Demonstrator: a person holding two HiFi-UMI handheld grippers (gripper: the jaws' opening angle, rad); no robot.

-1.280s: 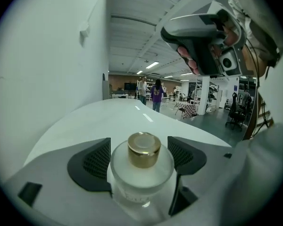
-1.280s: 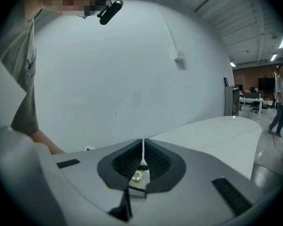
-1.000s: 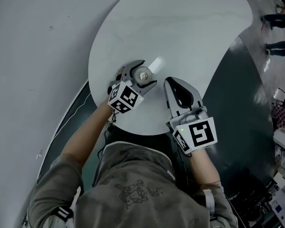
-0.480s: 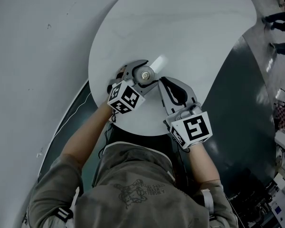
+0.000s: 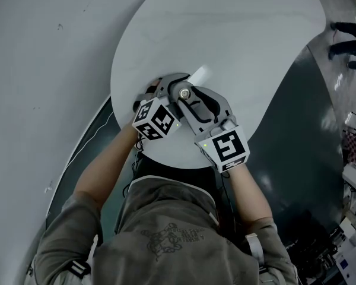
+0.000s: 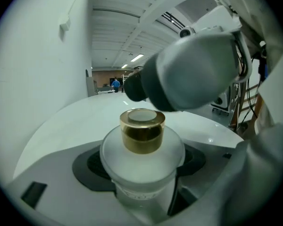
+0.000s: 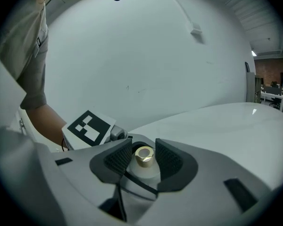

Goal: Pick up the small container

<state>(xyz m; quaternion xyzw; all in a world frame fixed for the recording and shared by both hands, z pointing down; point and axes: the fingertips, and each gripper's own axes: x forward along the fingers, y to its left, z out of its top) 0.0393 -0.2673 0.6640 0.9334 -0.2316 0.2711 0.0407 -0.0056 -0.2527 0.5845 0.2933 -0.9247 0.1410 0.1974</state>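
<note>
Small container (image 6: 141,157) sits near worktop (image 5: 225,34) front edge, clamped at frosted body by left tool (image 5: 169,86), pads snug both sides. Lifted or resting: can't tell.

Handling call: looks light and rigid. Frosted wall probably slick, maybe glass, so treat as fragile. Gold cap (image 7: 144,155) narrow and smooth, poor purchase. Best hold low on wide body.

Right tool (image 7: 144,158) jaws opening now, cap between pads, gaps either side.

Both forearms reach forward. Right tool angles in from right, crossing over left tool.
</note>
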